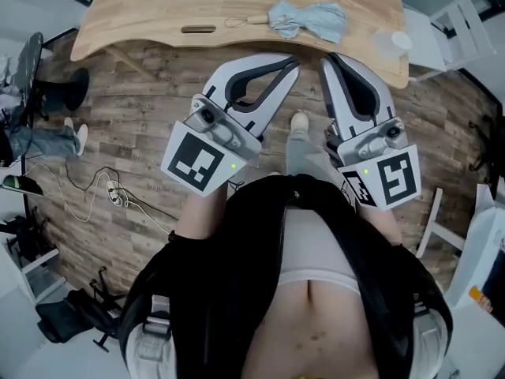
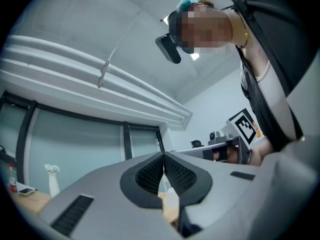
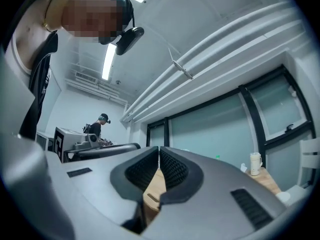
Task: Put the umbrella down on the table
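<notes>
- Umbrella point(image 1: 309, 20): pale blue, folded, lying flat on the wooden table point(image 1: 150, 14). It sits toward the right end, close to the near edge.
- Its wooden handle point(image 1: 251, 20) points along the table toward the middle. A dark slot point(image 1: 197, 29) in the tabletop lies just beyond the handle's end.
- Both grippers are off the table, over the plank floor point(image 1: 150, 101) in front of the near edge. They are well apart from the umbrella and touch neither it nor the table.
- Left gripper point(image 1: 293, 66): clenched. Its own view shows the ribbed pads meeting at the tips with nothing caught between them.
- Right gripper point(image 1: 327, 58): clenched likewise, pads pressed together and empty.
- The two grippers are side by side, close to the person's torso, tips aimed at the near edge. The marker cubes face up toward the head camera.
- A pale cup point(image 3: 255, 164) stands at the table's right end, seen from the right gripper view.
- A slim vase with white flowers point(image 2: 51, 180) stands at the left end, seen from the left gripper view.
- Loose cables point(image 1: 110, 189) lie on the floor at left. Farther left are another person's legs point(image 1: 43, 139).
- A second person point(image 3: 101, 124) stands in the background of the right gripper view.
</notes>
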A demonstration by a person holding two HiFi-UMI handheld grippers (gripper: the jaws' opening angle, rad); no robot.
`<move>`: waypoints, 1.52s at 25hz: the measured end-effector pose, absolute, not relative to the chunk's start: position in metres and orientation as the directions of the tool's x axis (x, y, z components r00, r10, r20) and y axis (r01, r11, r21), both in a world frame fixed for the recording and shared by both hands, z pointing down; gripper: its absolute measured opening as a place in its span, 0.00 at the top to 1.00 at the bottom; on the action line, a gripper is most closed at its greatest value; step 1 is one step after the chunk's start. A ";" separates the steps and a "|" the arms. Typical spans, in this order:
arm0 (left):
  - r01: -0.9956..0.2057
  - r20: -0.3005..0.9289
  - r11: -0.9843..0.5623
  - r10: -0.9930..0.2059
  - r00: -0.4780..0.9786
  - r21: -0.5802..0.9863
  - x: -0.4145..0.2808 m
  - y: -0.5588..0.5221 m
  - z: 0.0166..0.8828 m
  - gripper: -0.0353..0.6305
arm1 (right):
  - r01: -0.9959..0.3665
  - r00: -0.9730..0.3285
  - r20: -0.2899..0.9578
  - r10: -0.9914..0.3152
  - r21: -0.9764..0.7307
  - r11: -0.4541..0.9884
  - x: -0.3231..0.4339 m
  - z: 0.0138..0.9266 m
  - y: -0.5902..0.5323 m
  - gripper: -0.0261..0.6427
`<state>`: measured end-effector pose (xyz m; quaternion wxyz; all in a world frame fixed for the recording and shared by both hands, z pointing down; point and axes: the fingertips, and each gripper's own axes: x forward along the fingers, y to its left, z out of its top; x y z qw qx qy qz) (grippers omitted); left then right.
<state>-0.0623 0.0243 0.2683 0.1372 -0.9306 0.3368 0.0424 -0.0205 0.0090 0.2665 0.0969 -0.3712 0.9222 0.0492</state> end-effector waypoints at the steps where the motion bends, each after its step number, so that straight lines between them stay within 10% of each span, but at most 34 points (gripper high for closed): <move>1: -0.642 -0.158 -0.732 -0.623 0.766 -0.227 -0.063 0.031 0.269 0.93 | -0.698 -0.703 -0.211 -0.679 0.023 0.716 -0.022 0.266 0.017 0.92; 38: -0.702 0.084 -0.693 -0.719 0.690 -0.161 -0.062 0.083 0.310 0.93 | -0.771 -0.635 -0.006 -0.773 0.074 0.633 -0.021 0.300 0.079 0.92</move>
